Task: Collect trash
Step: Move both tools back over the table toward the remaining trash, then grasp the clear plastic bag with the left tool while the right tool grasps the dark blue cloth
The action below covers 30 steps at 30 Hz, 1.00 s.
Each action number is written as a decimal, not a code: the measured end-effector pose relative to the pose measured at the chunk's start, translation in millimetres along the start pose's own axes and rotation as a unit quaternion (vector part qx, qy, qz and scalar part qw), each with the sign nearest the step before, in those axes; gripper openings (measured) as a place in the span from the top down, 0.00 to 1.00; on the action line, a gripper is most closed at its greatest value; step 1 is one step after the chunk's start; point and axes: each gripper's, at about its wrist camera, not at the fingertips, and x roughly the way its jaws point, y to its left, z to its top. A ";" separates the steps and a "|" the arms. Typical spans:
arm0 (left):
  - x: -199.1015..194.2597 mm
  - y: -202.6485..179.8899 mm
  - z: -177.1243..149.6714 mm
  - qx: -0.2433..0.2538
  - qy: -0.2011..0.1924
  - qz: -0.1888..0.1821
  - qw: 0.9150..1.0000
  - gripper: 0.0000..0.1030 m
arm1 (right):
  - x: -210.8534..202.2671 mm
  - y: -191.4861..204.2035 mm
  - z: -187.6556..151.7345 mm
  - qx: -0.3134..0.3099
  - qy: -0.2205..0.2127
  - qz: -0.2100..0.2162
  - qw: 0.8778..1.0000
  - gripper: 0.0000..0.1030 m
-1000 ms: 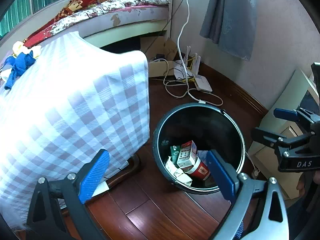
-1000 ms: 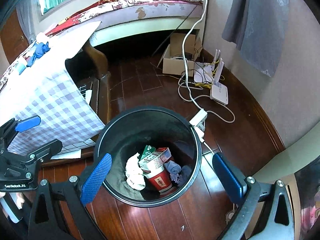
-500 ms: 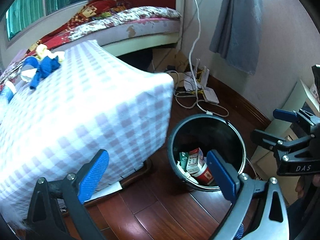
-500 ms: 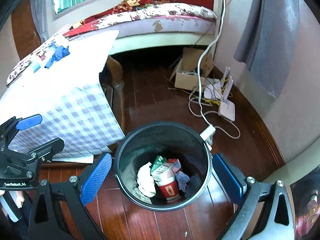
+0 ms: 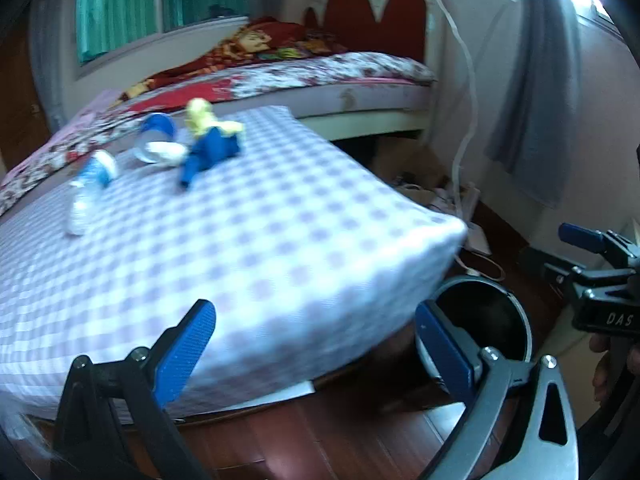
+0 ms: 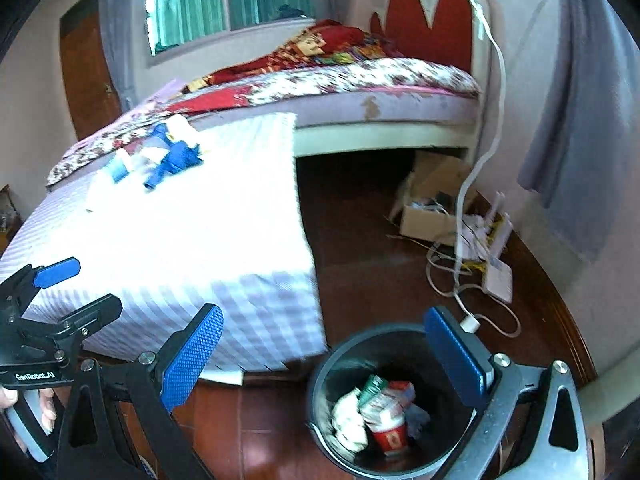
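The remaining trash sits in a small cluster on the checked tabletop (image 5: pixel 280 216), toward its far side, at about ten o'clock from the left gripper (image 5: pixel 316 344): a blue crumpled rag (image 5: pixel 210 152) with a yellow scrap (image 5: pixel 202 114) touching it on the far side, a blue-rimmed cup (image 5: pixel 158 130) tipped over just beside them, and a small bottle with a blue cap (image 5: pixel 86 196) lying a little apart, nearer the left edge. The left wrist view is blurred, so what exactly these are stays uncertain. The same cluster (image 6: pixel 168 156) shows in the right wrist view at about eleven o'clock.

Down on the wooden floor (image 6: pixel 360 264), just off the tabletop's near corner, stands the black bin (image 6: pixel 320 380), already holding a red paper cup (image 6: pixel 386 436), a carton and white crumpled paper.

Both grippers hang empty, with jaws spread wide. The right gripper (image 6: pixel 324 364) is above the bin at the tabletop's near corner; the left is over the near edge of the cloth.

By my reading, this is the reach for the next piece. The next move calls for carrying a gripper across the tabletop to the cluster at ten o'clock, dropping low, and closing on one item only, most likely the rag or the bottle. The soft rag may drag its neighbours along, and the bottle could roll.
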 end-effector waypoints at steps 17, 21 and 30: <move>10.3 182.6 40.8 -0.103 -0.015 0.134 0.985 0.01 | 90.3 151.4 108.0 -0.088 0.013 0.120 0.989 0.01; 35.0 226.0 50.1 -0.134 -0.004 0.142 0.981 0.08 | 127.0 177.4 131.3 -0.094 0.025 0.121 0.988 0.01; 90.5 263.6 66.5 -0.157 0.019 0.140 0.978 0.17 | 213.3 206.5 169.2 -0.059 0.061 0.099 0.991 0.01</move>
